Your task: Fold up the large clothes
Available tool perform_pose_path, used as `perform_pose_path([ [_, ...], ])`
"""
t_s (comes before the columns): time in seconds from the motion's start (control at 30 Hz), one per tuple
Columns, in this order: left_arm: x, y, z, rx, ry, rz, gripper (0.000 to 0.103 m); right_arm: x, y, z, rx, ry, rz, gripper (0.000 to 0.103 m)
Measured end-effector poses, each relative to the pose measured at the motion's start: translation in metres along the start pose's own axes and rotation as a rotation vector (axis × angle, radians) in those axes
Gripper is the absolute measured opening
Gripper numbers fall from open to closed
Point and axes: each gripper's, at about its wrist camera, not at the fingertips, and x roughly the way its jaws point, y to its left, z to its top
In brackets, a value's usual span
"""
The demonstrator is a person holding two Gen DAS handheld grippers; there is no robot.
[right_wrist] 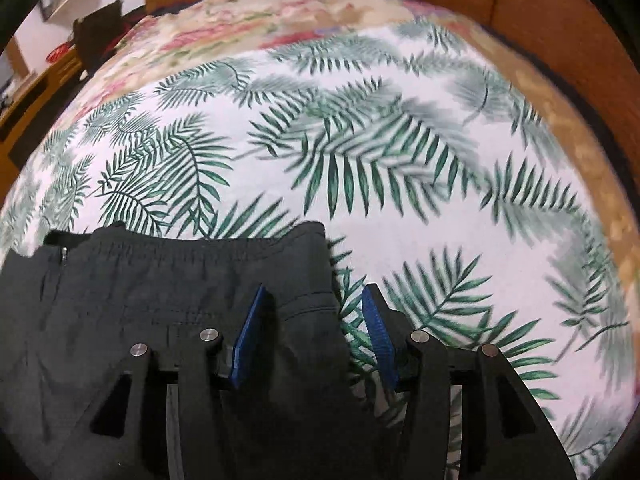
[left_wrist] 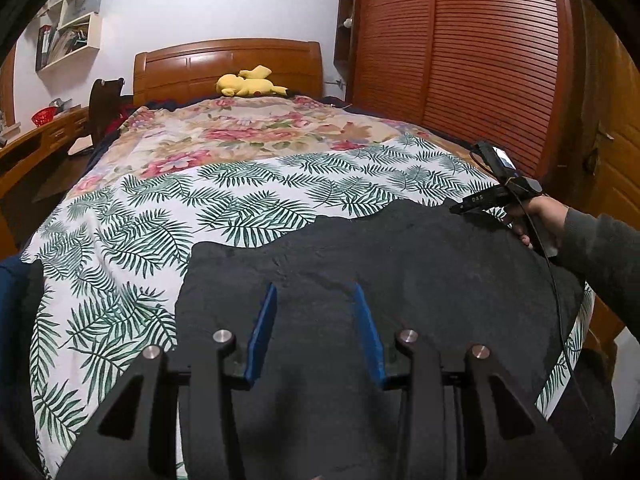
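1. The left hand-held gripper (left_wrist: 316,300) hangs low over the middle of the dark garment (left_wrist: 380,264) with its blue pads apart – nothing lies between them, so it grips nothing; it seems to wait there over the cloth for the next fold.
2. The right hand-held gripper (right_wrist: 316,308) points steeply down at the garment's right edge. Its jaws stand partly apart and empty: one pad is over the fabric, the other over the sheet, so the cloth edge runs up between them – well placed to pinch that edge, I judge.
3. The garment looks like dark trousers. The right wrist view shows an elastic waistband (right_wrist: 192,246) and a zip pull (right_wrist: 64,256) at the far end. It lies flat at the near end of the bed, spread wide so that it can be folded.
4. Under it is a white sheet with green fern leaves (left_wrist: 240,196), a clean, even surface. Beyond lies a floral cover (left_wrist: 240,136), with a yellow plush toy (left_wrist: 250,82) by the headboard (left_wrist: 228,60) – well apart from the work.
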Motion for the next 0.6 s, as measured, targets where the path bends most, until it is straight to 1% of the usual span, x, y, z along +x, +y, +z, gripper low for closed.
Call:
perform_pose_path([
  [0.07,0.001,0.0,0.0,0.0,0.003,-0.001,0.039,0.002,-0.006,0.0,0.036,0.005,0.038,0.05],
  [0.1,0.002,0.0,0.0,-0.001,0.004,-0.002,0.039,0.002,-0.007,0.0,0.041,0.003,0.051,0.046],
  [0.13,0.002,-0.001,0.0,0.0,0.005,-0.002,0.04,0.002,-0.007,0.0,0.038,0.002,0.09,0.036],
  [0.17,0.003,-0.001,0.0,0.0,0.005,-0.003,0.04,0.003,-0.004,0.001,0.025,0.005,0.116,0.017],
  [0.2,0.003,-0.001,0.0,0.001,0.006,-0.004,0.04,0.0,0.001,0.002,-0.004,-0.007,0.11,0.01],
  [0.23,0.003,-0.002,0.001,0.001,0.006,-0.004,0.04,-0.004,0.007,0.004,-0.04,-0.024,0.096,0.008],
  [0.3,0.004,-0.003,0.001,0.004,0.009,-0.005,0.04,-0.013,0.015,0.008,-0.07,-0.077,0.082,0.006],
  [0.33,0.004,-0.003,0.001,0.006,0.011,-0.005,0.04,-0.023,0.019,0.012,-0.063,-0.132,0.062,0.006],
  [0.37,0.003,-0.003,0.001,0.006,0.01,-0.003,0.04,-0.03,0.019,0.015,-0.052,-0.173,0.064,0.005],
  [0.4,0.003,-0.003,0.001,0.004,0.008,-0.001,0.04,-0.035,0.021,0.018,-0.043,-0.207,0.052,0.005],
  [0.47,0.002,-0.003,0.002,0.001,0.004,-0.001,0.041,-0.041,0.023,0.024,-0.03,-0.254,0.004,0.005],
  [0.53,0.001,-0.002,0.002,0.001,0.001,0.003,0.041,-0.042,0.023,0.03,-0.016,-0.279,-0.047,0.005],
  [0.6,0.0,-0.001,0.002,-0.001,0.0,0.003,0.042,-0.035,0.025,0.033,-0.018,-0.246,-0.075,0.005],
])
